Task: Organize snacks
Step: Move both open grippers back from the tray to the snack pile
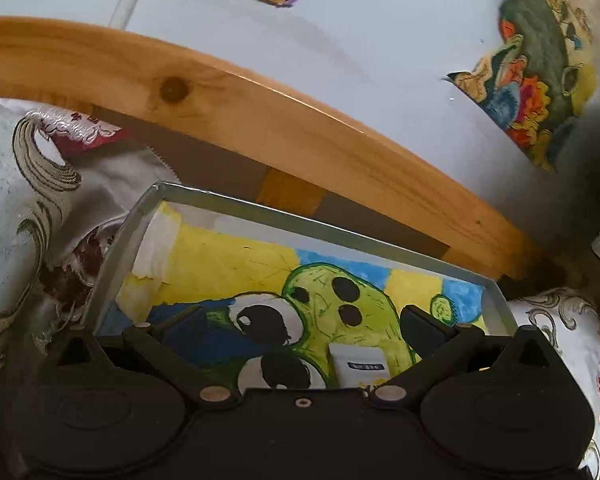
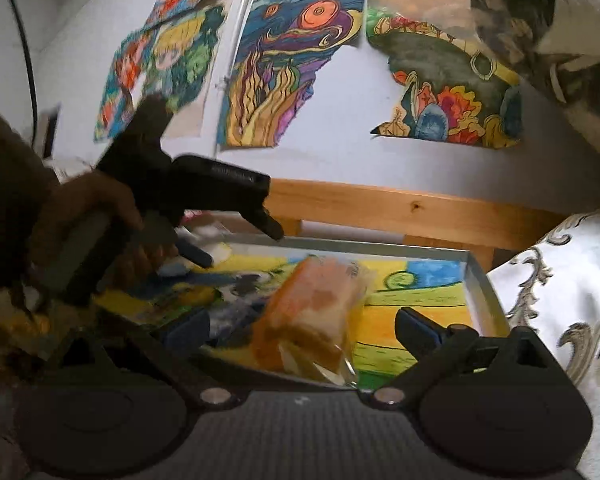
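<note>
Right gripper [image 2: 300, 332] jaws wide, holding nothing, orange wrapped snack [image 2: 312, 316] lying loose between them inside the metal tray [image 2: 480, 280]; left gripper [image 1: 300, 332] also spread empty above a small white packet [image 1: 360, 364] in the tray: centre jaws across the snack's narrow width before squeezing.

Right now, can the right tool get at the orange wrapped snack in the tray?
Probably yes. The orange wrapped snack lies in the tray between the open fingers of the right tool, with nothing over it. The left tool hovers farther back on the left, apart from it.
</note>
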`<state>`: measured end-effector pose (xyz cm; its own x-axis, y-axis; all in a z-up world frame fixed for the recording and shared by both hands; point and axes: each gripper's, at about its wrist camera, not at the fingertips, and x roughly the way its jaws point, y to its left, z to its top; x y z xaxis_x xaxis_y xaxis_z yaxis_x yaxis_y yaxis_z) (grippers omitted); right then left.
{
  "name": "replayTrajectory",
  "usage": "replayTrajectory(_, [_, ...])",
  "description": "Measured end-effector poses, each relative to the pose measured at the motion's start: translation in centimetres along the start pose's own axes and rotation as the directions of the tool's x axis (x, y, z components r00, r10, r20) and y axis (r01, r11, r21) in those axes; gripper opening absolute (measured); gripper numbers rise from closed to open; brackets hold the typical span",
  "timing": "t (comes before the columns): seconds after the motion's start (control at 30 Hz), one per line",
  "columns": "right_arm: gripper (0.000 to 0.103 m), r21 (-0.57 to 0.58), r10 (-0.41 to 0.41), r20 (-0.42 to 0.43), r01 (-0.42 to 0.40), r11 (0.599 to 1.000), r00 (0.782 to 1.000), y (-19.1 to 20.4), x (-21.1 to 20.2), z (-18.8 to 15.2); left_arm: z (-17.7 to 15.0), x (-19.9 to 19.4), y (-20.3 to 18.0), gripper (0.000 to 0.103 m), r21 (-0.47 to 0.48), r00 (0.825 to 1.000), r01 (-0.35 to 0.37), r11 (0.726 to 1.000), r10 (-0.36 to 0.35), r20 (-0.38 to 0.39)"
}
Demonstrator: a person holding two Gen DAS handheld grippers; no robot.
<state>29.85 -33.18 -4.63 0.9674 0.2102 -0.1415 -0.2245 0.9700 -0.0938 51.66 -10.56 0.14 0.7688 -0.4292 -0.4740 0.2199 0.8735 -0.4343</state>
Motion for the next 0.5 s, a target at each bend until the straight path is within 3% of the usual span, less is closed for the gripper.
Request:
replayTrajectory(0.13, [0.097,0.010,-0.066,-0.010,0.066,0.998,0.998,0.1,0.1,0.2,0.0,0.0,0.0,0.102,-0.005,1.000,-0.013,1.000,0.013,-0.009])
replayTrajectory(0.23, [0.093,-0.052,-0.134,0.031,0.136,0.989,0.990,0.5,-0.6,1.4,0.1,-0.3,-0.2,0.102,0.013,1.000,-0.010,1.000,0.010,-0.009])
replayTrajectory(0.5, [0.096,-0.077,-0.223,0.205,0.243,0.967,0.953,-0.8,-2.4,8.9,0.7,-0.2,-0.3,0.102,0.017,0.996,-0.059,0.998,0.060,-0.059])
